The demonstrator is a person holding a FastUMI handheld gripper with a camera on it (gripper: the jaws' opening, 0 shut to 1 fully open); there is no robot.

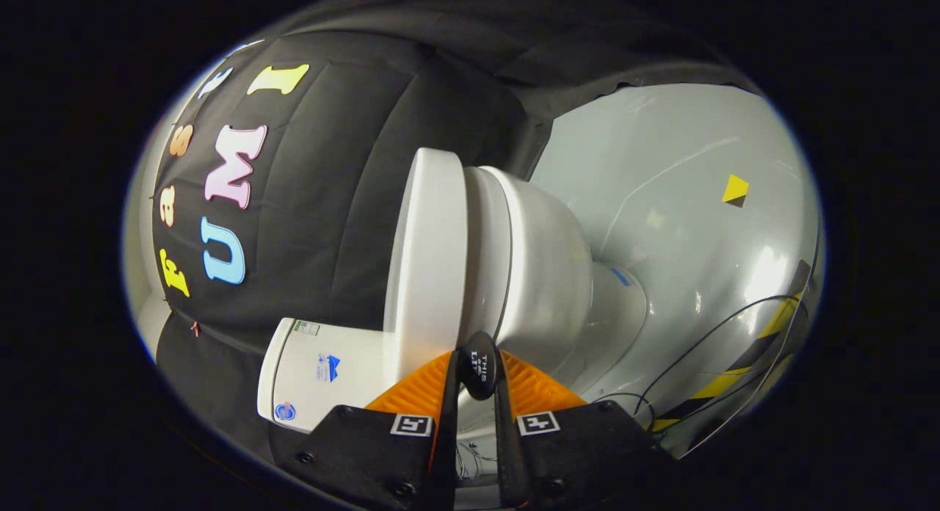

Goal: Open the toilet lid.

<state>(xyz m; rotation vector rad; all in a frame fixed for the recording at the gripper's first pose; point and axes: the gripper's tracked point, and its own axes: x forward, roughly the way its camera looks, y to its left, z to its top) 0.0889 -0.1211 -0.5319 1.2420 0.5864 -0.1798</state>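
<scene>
The view is rolled sideways, so the white toilet lies across it. Its lid (428, 261) rests flat against the seat (486, 254) and bowl (547, 283), and the tank (323, 371) stands behind them by the black cloth wall. A small black oval tab (479, 364) sticks out from the lid's front edge. My gripper (478, 375) is shut on this tab, one finger pressing on each side of it.
A glossy grey floor (683, 225) runs beyond the bowl, with a small yellow marker (735, 189) on it. Thin black cables (705, 340) and yellow-and-black striped tape (723, 386) lie on the floor near the toilet's base.
</scene>
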